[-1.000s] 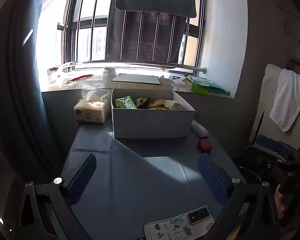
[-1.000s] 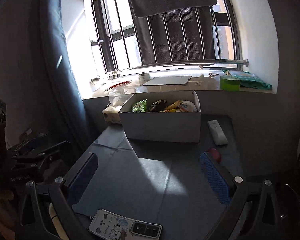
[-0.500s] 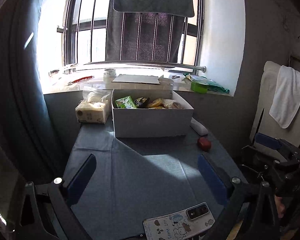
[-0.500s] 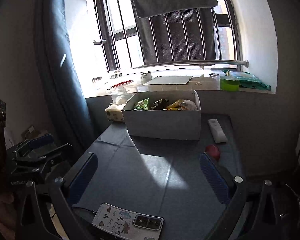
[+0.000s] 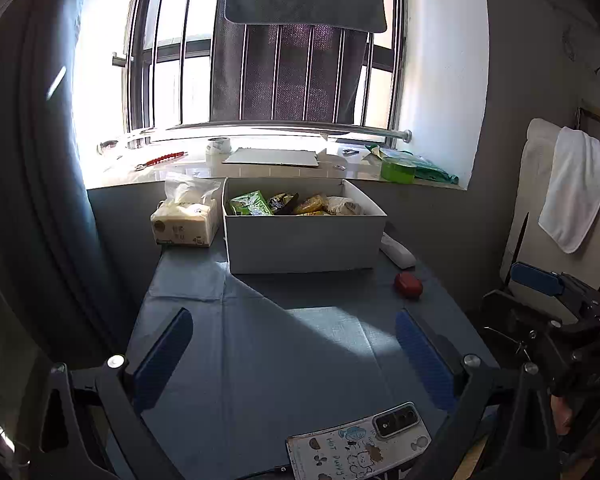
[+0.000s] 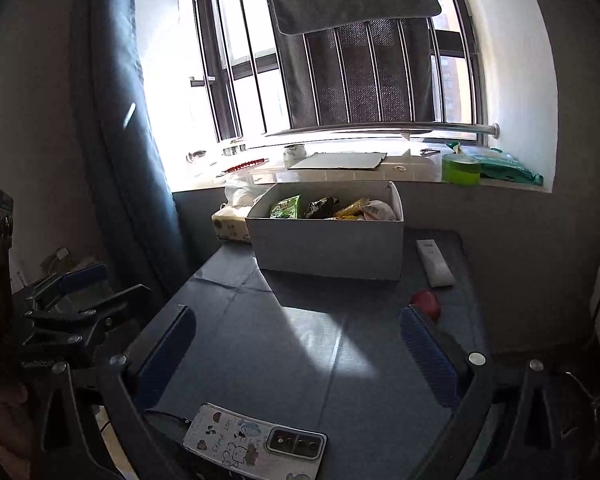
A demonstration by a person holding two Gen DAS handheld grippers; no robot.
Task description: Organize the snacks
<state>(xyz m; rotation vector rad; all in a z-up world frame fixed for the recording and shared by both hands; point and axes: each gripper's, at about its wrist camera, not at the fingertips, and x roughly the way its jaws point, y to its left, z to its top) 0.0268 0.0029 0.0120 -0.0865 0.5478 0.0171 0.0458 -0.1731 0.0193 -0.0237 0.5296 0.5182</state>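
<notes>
Both tools, left (image 5: pixel 294 354) and right (image 6: pixel 298 350), gape empty. Phone case (image 5: pixel 358 446), lower centre, reads "HOT"; box (image 5: pixel 304 240) labels illegible.

Both wrist views face the box (image 5: pixel 304 240) from afar.

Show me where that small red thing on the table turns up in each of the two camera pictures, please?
Left wrist view: the small red thing lies right of centre on the blue tablecloth, clear of the gripper's fingers.
Right wrist view: the same thing sits right of centre, partly behind the tip of the right-hand finger.
Shared landmark: the white snack box; in both views the red thing lies in front of its right corner, near the white remote.
</notes>
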